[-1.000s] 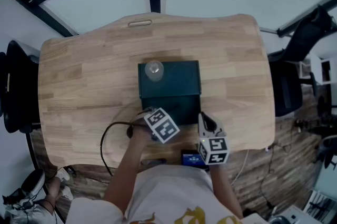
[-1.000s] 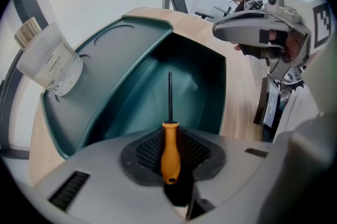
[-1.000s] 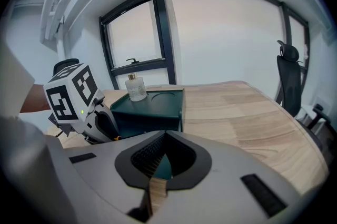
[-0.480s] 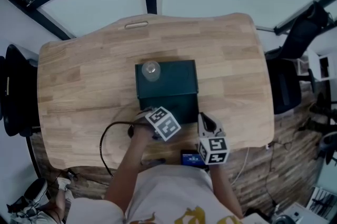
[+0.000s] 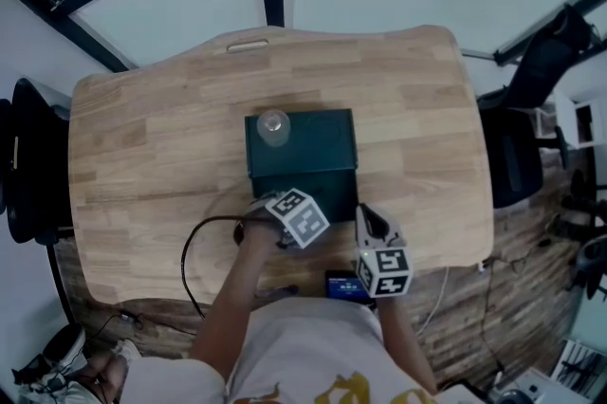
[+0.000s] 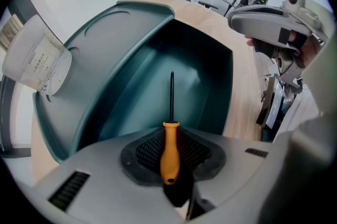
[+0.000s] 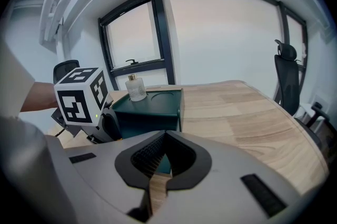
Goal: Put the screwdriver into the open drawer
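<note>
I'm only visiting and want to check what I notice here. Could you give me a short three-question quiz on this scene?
1. Which gripper holds the screwdriver? A) left gripper B) right gripper
2. True or false: the bottle stands inside the open drawer.
3. Fill in: the screwdriver's handle is ___.

Key: 1 A. 2 False: it stands on top of the green cabinet. 3 orange.

Hand-held gripper (image 6: 169, 175) clamps screwdriver (image 6: 169, 152) over drawer (image 6: 158, 81).
</note>
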Tool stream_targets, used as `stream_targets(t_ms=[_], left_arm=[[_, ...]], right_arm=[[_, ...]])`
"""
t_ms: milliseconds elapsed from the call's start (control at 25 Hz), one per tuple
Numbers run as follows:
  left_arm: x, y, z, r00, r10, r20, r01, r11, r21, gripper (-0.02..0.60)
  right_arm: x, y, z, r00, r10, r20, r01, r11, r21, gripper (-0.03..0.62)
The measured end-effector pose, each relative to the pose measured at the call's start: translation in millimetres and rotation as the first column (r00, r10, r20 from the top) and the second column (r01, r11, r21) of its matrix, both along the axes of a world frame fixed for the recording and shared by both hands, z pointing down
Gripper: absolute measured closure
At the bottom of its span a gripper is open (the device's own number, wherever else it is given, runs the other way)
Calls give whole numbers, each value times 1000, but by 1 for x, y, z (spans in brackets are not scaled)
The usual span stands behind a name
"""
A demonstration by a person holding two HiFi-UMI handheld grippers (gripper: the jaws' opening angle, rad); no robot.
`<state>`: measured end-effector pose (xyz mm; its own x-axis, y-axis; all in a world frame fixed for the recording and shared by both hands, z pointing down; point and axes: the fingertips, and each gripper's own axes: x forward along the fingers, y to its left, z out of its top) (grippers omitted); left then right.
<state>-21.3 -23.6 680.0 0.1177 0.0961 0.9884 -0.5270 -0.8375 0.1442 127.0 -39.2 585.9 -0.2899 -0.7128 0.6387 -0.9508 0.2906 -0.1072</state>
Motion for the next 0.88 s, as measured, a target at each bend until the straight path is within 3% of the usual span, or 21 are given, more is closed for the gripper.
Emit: stream_targets(t_ms=[880], left_arm=[[0, 2, 3, 999, 17, 31, -16, 999, -38, 508]], right_arm=[[-1, 2, 2, 1000, 1, 7, -1, 1000, -10, 595]])
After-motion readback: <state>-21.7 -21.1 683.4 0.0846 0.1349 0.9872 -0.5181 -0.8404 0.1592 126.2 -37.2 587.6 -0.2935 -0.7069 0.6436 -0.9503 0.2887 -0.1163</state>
